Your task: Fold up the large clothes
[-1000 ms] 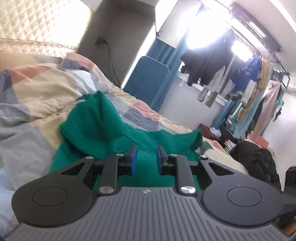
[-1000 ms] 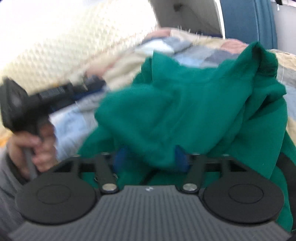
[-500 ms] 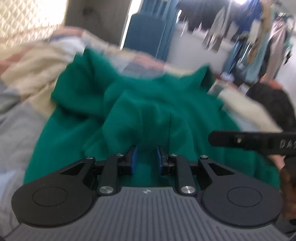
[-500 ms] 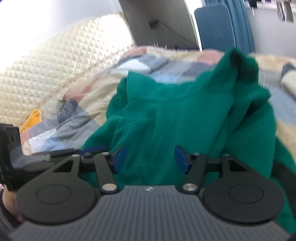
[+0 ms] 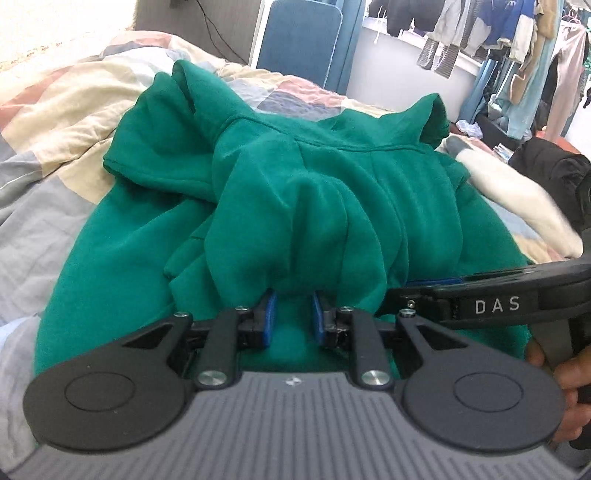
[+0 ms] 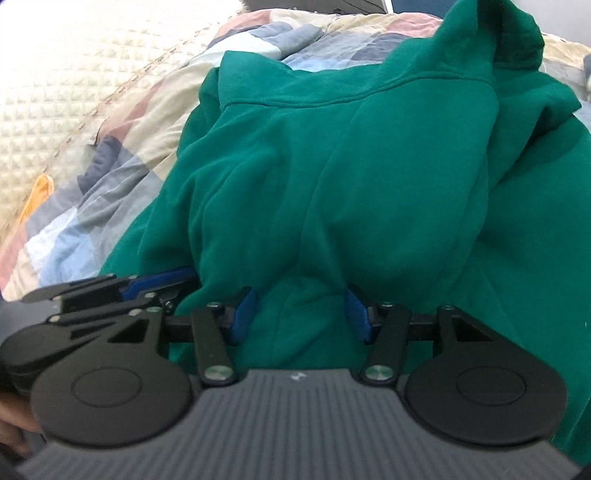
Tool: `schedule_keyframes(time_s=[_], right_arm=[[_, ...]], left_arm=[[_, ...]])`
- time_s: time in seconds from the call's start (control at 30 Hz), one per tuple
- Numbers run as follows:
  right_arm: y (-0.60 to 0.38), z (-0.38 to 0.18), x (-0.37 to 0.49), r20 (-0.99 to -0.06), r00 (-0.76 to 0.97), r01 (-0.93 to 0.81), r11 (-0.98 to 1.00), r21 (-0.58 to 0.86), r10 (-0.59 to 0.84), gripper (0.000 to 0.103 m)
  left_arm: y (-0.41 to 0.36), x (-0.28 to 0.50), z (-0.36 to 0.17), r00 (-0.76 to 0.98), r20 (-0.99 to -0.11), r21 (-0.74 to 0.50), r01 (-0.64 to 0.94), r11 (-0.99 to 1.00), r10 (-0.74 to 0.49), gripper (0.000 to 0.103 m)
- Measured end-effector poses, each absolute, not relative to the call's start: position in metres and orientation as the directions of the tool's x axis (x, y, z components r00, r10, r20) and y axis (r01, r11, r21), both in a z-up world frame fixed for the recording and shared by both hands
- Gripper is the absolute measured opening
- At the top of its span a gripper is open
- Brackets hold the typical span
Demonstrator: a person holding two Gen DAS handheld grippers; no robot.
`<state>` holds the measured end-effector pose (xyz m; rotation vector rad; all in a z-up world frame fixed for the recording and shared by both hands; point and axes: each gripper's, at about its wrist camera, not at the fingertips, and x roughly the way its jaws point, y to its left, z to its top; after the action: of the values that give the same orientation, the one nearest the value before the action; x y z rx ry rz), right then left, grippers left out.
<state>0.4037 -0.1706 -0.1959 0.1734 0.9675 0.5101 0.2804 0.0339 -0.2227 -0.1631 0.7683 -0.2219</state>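
You're over a bed (image 5: 55, 177) spread with a patchwork quilt (image 6: 122, 162) in cream, grey, pale blue and pink, and the green sweatshirt (image 5: 295, 192) lies heaped across it, soft and fleecy, one layer folded forward over the rest.

Only your left camera catches the far side of the room: a blue panel (image 5: 299, 40) against the wall, a rail of hanging clothes (image 5: 498, 29), a dark bundle (image 5: 546, 166) at the bed's right edge. Your right camera shows a cream padded headboard (image 6: 55, 92) with a diamond-stitched surface at the left.

Both grippers tilt downward, side by side at the near edge of the folded layer. Your left gripper (image 5: 291, 317) has its blue pads set narrow, green cloth between them, its edge draped over the tips; whether they pinch it, I can't tell. Your right gripper (image 6: 301, 310) stands about half open, jaws wider apart, the same fold hanging over and between the pads, which aren't pressing it. In the left view its black body reaches in from the right, your right hand (image 5: 565, 384) wrapped round the handle.
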Motion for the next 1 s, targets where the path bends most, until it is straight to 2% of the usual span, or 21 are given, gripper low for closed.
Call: schedule_keyframes(time_s=[0.03,0.13,0.2,0.27,0.37,0.47,0.57,0.63,0.67,0.77,0.87,1.0], right_arm=[[-0.172,-0.194,0.402,-0.74,0.463,-0.332,0.87,0.365,0.488,0.056],[-0.182,-0.185,0.395,-0.732,0.472,-0.301,0.87,0.39,0.492,0.057],[-0.195,-0.175,0.39,-0.711,0.476,-0.278,0.855,0.437,0.518,0.058],[-0.216,-0.164,0.381,-0.665,0.488,-0.249,0.821,0.514,0.565,0.063],[-0.242,-0.147,0.369,-0.645,0.529,-0.196,0.819,0.539,0.551,0.066],[-0.262,-0.135,0.359,-0.665,0.568,-0.154,0.857,0.492,0.484,0.066],[-0.292,-0.126,0.349,-0.662,0.635,-0.047,0.875,0.482,0.399,0.066],[-0.311,-0.129,0.348,-0.671,0.66,0.065,0.864,0.499,0.338,0.075],[-0.322,-0.133,0.347,-0.68,0.667,0.132,0.85,0.51,0.305,0.084],[-0.346,-0.145,0.349,-0.72,0.654,0.291,0.801,0.523,0.233,0.085],[-0.364,-0.161,0.349,-0.741,0.632,0.405,0.718,0.566,0.228,0.084],[-0.369,-0.177,0.358,-0.763,0.611,0.461,0.689,0.559,0.211,0.084]], left_arm=[[0.034,0.279,-0.22,0.698,-0.666,-0.234,0.139,0.962,-0.263,0.026],[0.039,0.272,-0.211,0.701,-0.659,-0.255,0.134,0.958,-0.273,0.04],[0.045,0.266,-0.204,0.705,-0.66,-0.258,0.114,0.96,-0.261,0.056],[0.051,0.261,-0.198,0.696,-0.674,-0.261,0.089,0.961,-0.247,0.061],[0.066,0.25,-0.191,0.697,-0.679,-0.279,0.044,0.959,-0.23,0.063],[0.08,0.239,-0.183,0.69,-0.703,-0.243,-0.004,0.97,-0.174,0.064],[0.103,0.231,-0.176,0.686,-0.71,-0.269,-0.06,0.961,-0.156,0.066],[0.122,0.229,-0.173,0.686,-0.713,-0.294,-0.104,0.95,-0.146,0.066],[0.133,0.229,-0.173,0.69,-0.711,-0.315,-0.137,0.939,-0.138,0.066],[0.162,0.23,-0.174,0.682,-0.72,-0.371,-0.224,0.901,-0.127,0.066],[0.178,0.23,-0.183,0.666,-0.742,-0.364,-0.294,0.884,-0.084,0.066],[0.192,0.235,-0.21,0.617,-0.771,-0.448,-0.35,0.823,-0.157,0.066]])
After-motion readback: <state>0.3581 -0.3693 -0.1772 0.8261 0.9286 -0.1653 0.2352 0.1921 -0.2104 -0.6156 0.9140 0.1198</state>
